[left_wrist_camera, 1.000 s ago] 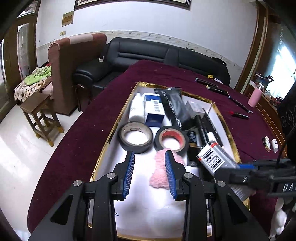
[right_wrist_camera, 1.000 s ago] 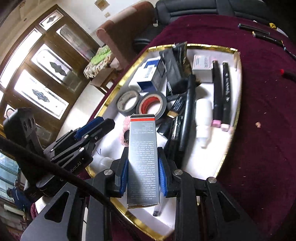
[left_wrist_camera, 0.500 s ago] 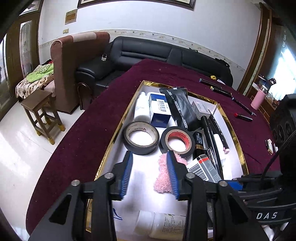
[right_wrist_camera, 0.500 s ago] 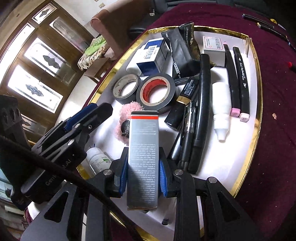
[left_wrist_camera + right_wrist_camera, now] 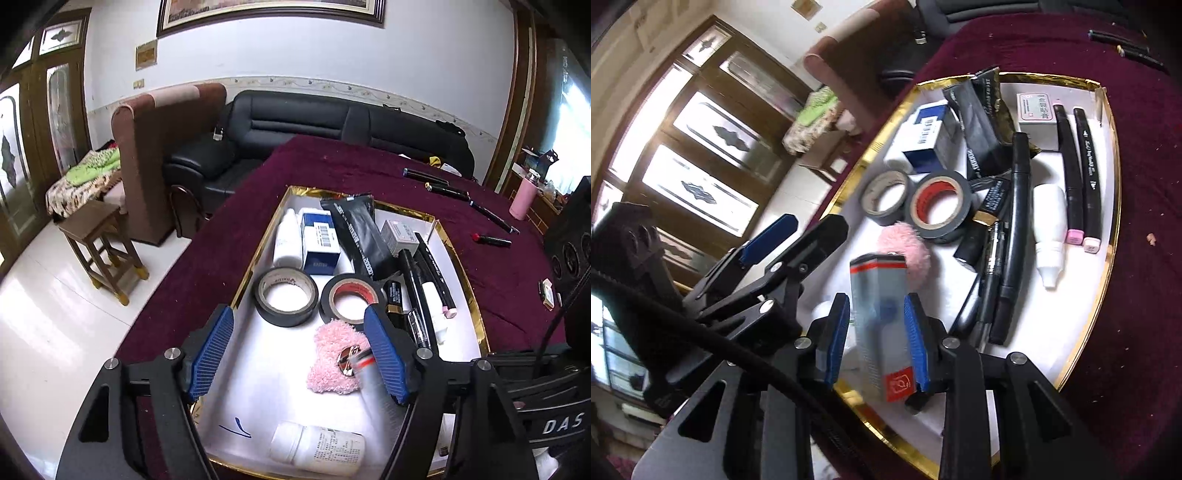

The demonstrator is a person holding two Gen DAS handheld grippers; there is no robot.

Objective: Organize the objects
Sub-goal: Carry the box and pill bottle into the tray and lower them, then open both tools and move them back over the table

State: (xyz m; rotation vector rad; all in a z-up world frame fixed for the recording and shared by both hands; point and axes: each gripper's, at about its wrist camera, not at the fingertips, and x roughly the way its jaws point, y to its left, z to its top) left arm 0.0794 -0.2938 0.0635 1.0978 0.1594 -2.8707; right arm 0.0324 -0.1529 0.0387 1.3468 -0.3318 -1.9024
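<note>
Left wrist view shows the big dark-red table first, and on it the gold-rimmed white tray that collects everything. Along the tray's far end lie a black pouch, a blue and white box and a white bottle; nearer sit two tape rolls side by side, black pens and markers to their right, then a pink fluffy puff, and a small white pill bottle lying on its side at the near edge.

The left gripper has just been opening its jaws; they now stand wide apart with nothing pressed between them, hovering above the bare tray floor, the pill bottle below them.

In the right wrist view, the right gripper is clamped on a tall grey carton with red trim, held tilted over the near part of the tray, just in front of the puff.

The step in hand seems to be laying this carton in the tray. To do it well, I would aim for the open white patch between the puff and the pill bottle, lower the carton until it lies flat, and release only then, so it neither tips onto the pens nor nudges the bottle over the rim. The left gripper should keep clear of that patch.
</note>
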